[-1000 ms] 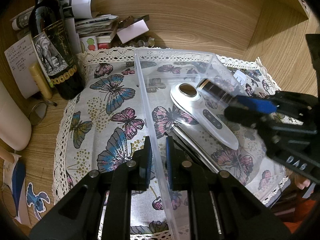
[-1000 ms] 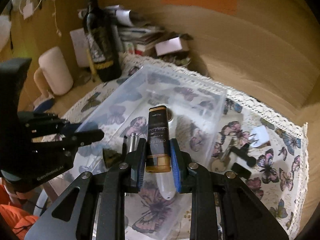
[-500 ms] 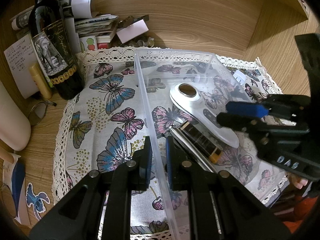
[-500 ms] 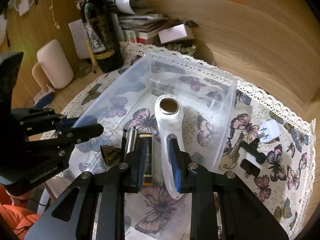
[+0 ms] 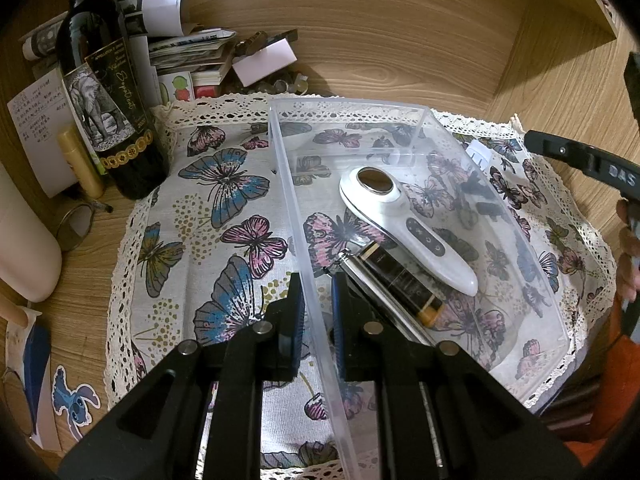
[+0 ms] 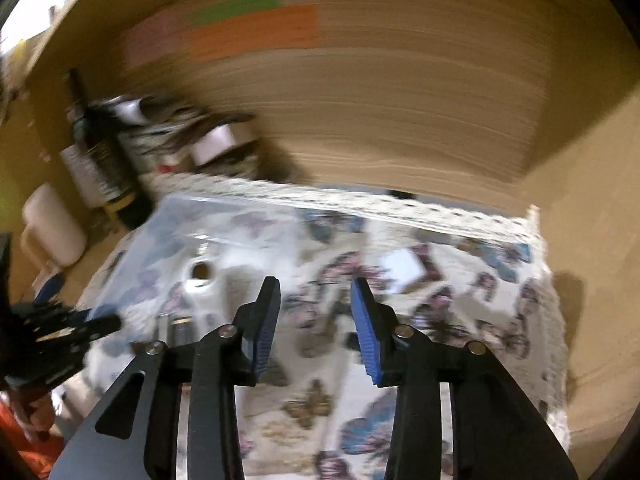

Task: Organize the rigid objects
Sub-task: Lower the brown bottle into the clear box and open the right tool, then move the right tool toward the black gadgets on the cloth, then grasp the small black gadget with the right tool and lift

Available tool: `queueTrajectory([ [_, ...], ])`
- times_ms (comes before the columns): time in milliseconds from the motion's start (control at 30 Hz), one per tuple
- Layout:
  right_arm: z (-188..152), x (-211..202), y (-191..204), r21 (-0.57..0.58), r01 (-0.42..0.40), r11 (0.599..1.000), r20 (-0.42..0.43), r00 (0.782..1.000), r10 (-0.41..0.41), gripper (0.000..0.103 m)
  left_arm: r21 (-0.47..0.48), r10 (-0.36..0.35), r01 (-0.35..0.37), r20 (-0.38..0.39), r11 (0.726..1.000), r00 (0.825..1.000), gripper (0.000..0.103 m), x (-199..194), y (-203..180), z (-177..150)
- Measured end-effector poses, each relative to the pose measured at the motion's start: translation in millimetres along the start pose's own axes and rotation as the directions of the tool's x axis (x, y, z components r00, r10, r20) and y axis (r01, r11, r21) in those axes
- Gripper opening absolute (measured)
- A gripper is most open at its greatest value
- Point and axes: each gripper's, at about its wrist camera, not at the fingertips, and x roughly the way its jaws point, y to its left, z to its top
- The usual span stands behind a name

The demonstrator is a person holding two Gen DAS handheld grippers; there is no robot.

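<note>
My left tongs [image 5: 317, 300] are pinched on the near left wall of the clear bin [image 5: 496, 216], one pad outside the wall and one inside, the plastic held thin between them. My right tongs [image 6: 316, 320] are spread wide with nothing between the blue pads [image 6: 366, 328]; that view is smeared with motion blur, so details there are soft.

Inside the bin, just past my left pads, a slim silver pen [image 5: 360, 276] lies on the floor, and touching it on its right is a dark tube [image 5: 400, 280] with a gold end. Right beside the tube lies a white handheld device [image 5: 400, 220], its round dark head toward the far wall and its tapered handle toward me. All three lie roughly parallel, slanted across the bin floor.

The bin sits on a butterfly cloth [image 5: 224, 216] with a lace edge, spread over a wooden desk [image 5: 80, 276]. Seen through the bin's right wall, a small white plug [image 5: 478, 152] and some dark bits lie on the cloth; I cannot tell what the dark bits are. At the far left stands a wine bottle [image 5: 108, 92] with an elephant label, with a yellow stick [image 5: 80, 164] beside it and a heap of papers [image 5: 188, 52] behind. My right tongs' black body [image 5: 580, 160] shows at the right edge of the left view.
</note>
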Motion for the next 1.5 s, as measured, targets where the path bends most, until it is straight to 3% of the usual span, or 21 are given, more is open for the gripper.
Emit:
queueTrajectory([
  [133, -4.4, 12.3, -29.8, 0.077, 0.045, 0.996, -0.034, 0.999, -0.042, 0.034, -0.001, 0.0, 0.0, 0.0, 1.0, 1.0, 0.012, 0.0, 0.0, 0.2],
  [300, -19.5, 35.2, -39.2, 0.099, 0.059, 0.993, -0.112, 0.993, -0.048, 0.035, -0.001, -0.001, 0.001, -0.001, 1.0, 1.0, 0.012, 0.0, 0.1, 0.2],
  [400, -32.1, 50.2, -36.1, 0.095, 0.056, 0.994, -0.157, 0.987, -0.041, 0.053, 0.0, 0.0, 0.0, -0.001, 1.0, 1.0, 0.012, 0.1, 0.2, 0.0],
  [433, -34.9, 53.4, -34.5, 0.09, 0.056, 0.994, -0.164, 0.986, -0.04, 0.054, 0.0, 0.0, 0.0, -0.001, 1.0, 1.0, 0.012, 0.1, 0.2, 0.1],
  [767, -48.4, 90.2, -32.0, 0.07, 0.07, 0.995, -0.249, 0.967, -0.05, 0.054, -0.001, -0.001, 0.001, -0.001, 1.0, 1.0, 0.012, 0.4, -0.4, 0.4],
  [900, -47.0, 92.3, -26.9, 0.038, 0.086, 0.996, -0.243, 0.967, -0.074, 0.042, 0.0, -0.001, 0.001, -0.001, 1.0, 1.0, 0.012, 0.4, 0.1, 0.4],
  [1133, -44.4, 73.4, -27.9, 0.059, 0.079, 0.995, -0.199, 0.978, -0.066, 0.042, 0.0, -0.001, 0.001, -0.006, 1.0, 1.0, 0.012, 1.6, -1.7, -0.9],
  [1500, -17.4, 9.0, -5.7, 0.017, 0.026, 1.0, -0.032, 0.999, -0.026, 0.042, -0.008, -0.004, 0.004, -0.007, 1.0, 1.0, 0.012, 2.0, -1.6, -1.3],
])
